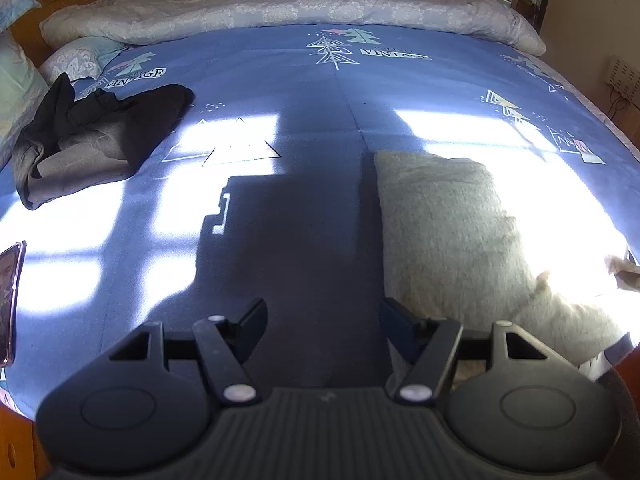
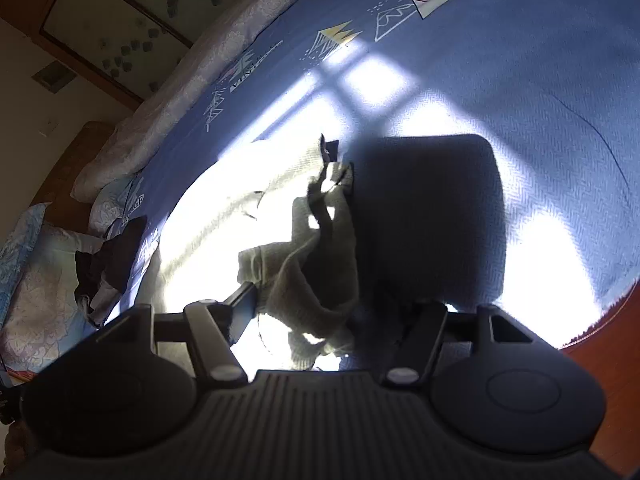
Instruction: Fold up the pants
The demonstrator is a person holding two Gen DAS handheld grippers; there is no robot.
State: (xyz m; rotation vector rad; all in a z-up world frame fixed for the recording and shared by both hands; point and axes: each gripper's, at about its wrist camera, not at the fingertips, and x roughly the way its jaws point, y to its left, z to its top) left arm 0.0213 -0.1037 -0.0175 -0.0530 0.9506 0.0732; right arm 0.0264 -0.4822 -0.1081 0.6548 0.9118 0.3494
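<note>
Left wrist view, left to right. A phone (image 1: 10,304) stands at the left edge of the frame. A heap of dark clothes (image 1: 96,136) lies in the upper left on the blue bed sheet (image 1: 312,92), which is printed with tree motifs and crossed by bright window light. A pale quilt (image 1: 280,12) runs along the top of the frame. At bottom centre, the left gripper (image 1: 324,320) has its fingers spread apart with only shaded sheet between them; nothing is gripped. The light grey pants (image 1: 448,232) lie folded on the sheet in the right half of the frame, their near edge just beside the gripper's right finger; whether they touch cannot be told.

Right wrist view, left to right. Pillows (image 2: 36,272) and the dark clothes (image 2: 116,260) sit at the left edge. The pants (image 2: 320,248) occupy the centre, rumpled and partly in shadow, partly washed out by sunlight. The right gripper (image 2: 324,316), bottom centre, has its fingers spread with a bunched fold of the pants lying between them, not pinched.
</note>
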